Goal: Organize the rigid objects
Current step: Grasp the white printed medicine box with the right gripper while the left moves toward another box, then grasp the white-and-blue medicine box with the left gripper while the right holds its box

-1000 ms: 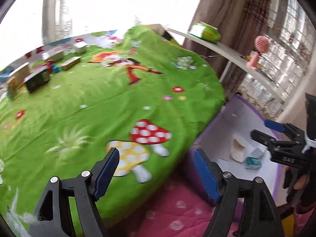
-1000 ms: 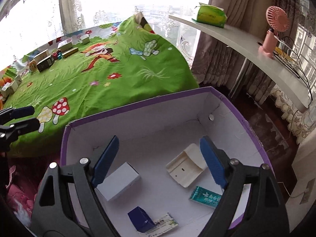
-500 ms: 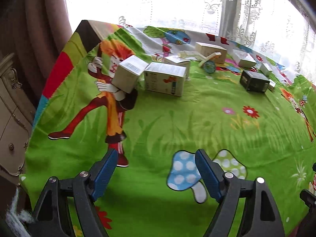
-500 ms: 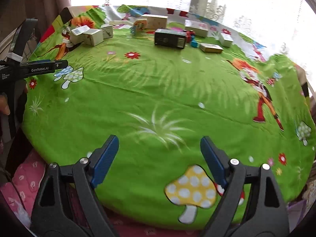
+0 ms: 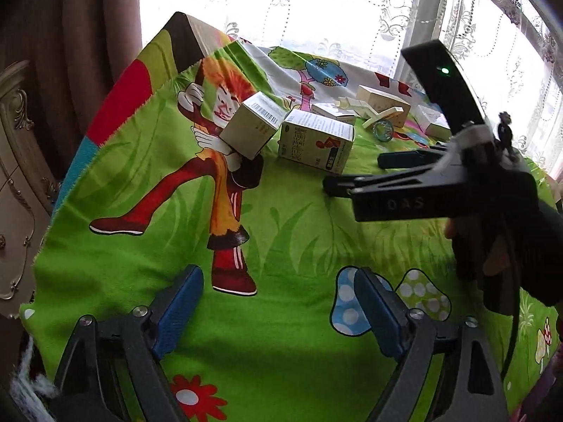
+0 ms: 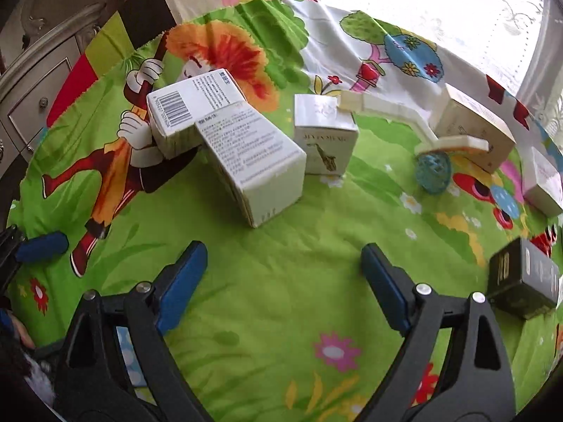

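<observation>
Both your left gripper (image 5: 278, 307) and right gripper (image 6: 283, 281) have just been opening and stand wide, nothing between the pads. Unsorted white cardboard cartons (image 6: 246, 161), a cream plastic bracket (image 6: 404, 119) and a black box (image 6: 524, 281) remain across mid-frame on the green cartoon-print bedspread (image 6: 281, 316). Lace-curtained window (image 5: 316, 7) at top; carved cream drawers (image 5: 14, 176) far left.

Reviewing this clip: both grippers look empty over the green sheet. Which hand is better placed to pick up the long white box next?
Right, probably. The right gripper is open and empty, with the long white box just ahead of its fingers. The left gripper sits farther back.
</observation>
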A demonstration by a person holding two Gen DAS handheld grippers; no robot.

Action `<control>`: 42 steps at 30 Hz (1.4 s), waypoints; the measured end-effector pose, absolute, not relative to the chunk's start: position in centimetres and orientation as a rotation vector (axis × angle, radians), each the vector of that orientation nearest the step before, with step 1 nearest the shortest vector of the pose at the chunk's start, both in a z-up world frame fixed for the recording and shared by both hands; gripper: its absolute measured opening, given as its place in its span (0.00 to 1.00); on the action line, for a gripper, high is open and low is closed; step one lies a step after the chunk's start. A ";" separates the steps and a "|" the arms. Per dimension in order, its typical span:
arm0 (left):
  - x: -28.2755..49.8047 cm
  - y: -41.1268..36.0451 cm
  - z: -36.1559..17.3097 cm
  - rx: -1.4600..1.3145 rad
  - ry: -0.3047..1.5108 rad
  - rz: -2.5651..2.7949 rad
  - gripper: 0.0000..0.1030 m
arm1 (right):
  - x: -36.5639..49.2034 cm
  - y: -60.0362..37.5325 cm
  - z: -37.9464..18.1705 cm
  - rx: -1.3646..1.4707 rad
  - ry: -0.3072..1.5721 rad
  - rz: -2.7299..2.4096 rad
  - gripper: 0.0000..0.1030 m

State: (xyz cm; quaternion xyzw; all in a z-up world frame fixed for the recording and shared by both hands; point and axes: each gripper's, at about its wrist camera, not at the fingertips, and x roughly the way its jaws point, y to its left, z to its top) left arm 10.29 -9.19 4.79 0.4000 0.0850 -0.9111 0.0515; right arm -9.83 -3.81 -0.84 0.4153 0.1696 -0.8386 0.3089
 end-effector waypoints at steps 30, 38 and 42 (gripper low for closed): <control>8.2 -7.8 4.1 1.432 0.103 -2.652 1.00 | 3.2 11.4 0.3 1.095 0.370 -2.380 0.42; 1.0 -6.2 5.8 1.374 -0.097 -2.608 1.00 | 3.6 11.4 0.3 1.087 0.407 -2.393 0.42; -3.7 -7.6 5.5 1.325 -0.047 -2.564 1.00 | 3.7 11.5 0.3 1.093 0.383 -2.385 0.42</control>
